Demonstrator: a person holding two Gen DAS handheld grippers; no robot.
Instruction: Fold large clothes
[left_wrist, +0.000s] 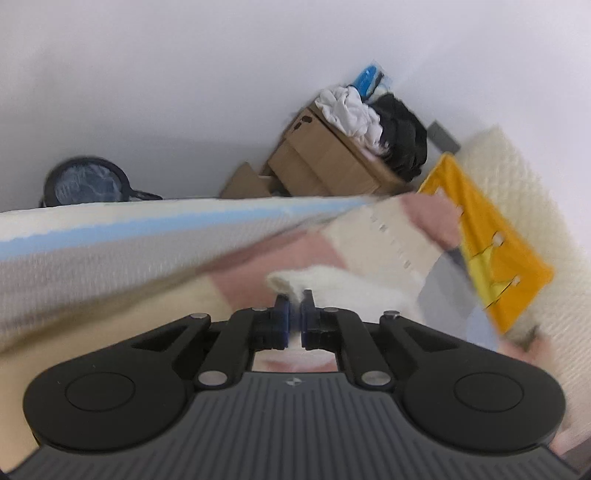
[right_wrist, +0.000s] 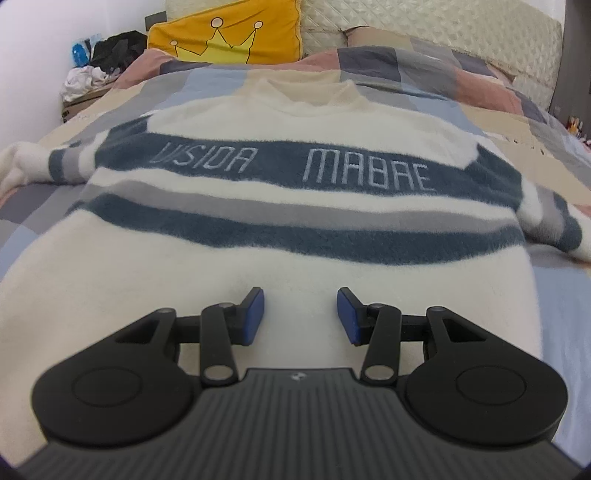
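Note:
A cream fleece sweater with navy and grey stripes and lettering lies flat, front up, on a patchwork bedspread. My right gripper is open just above the sweater's lower body, with nothing between its blue pads. My left gripper is shut on a cream sleeve end of the sweater, near the bed's left edge. The left wrist view is blurred by motion.
A yellow crown pillow leans on the quilted headboard; it also shows in the left wrist view. Beside the bed stand a cardboard box piled with clothes and a round bin by the white wall.

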